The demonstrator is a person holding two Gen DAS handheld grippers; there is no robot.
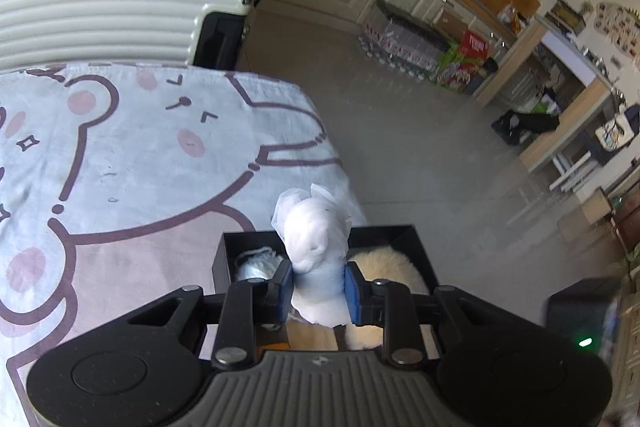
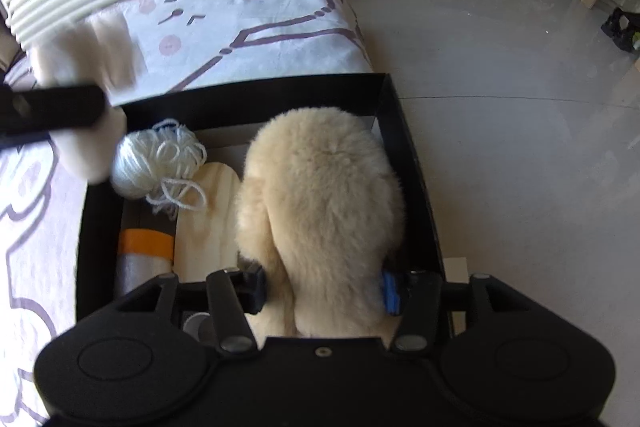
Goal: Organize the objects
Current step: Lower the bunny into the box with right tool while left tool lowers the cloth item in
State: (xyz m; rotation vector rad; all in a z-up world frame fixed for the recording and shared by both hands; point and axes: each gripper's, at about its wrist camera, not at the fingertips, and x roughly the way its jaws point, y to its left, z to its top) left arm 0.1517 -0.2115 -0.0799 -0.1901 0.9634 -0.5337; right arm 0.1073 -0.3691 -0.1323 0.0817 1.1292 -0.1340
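The left tongs (image 1: pixel 318 289) are clamped on a white bundle of soft fabric (image 1: pixel 316 247), blue pads pressing its lower part from both sides. The bundle sticks up past the pads, above the far edge of a black open box (image 1: pixel 420 247) that sits at the corner of a surface covered by a cartoon-bear cloth (image 1: pixel 120 155).

In the right wrist view, the right tongs (image 2: pixel 324 291) straddle a cream plush toy (image 2: pixel 320 203) lying in the box's right half; the pads stand at either flank of its fur, and whether they press it cannot be told.

At ten o'clock from the plush lies a ball of white yarn (image 2: pixel 156 163), with a pale wooden piece (image 2: pixel 208 219) between them. At eight o'clock an orange-banded grey roll (image 2: pixel 146 247) rests against the left wall. A ribbed white suitcase (image 1: pixel 100 15) stands at twelve o'clock, beyond the cloth.
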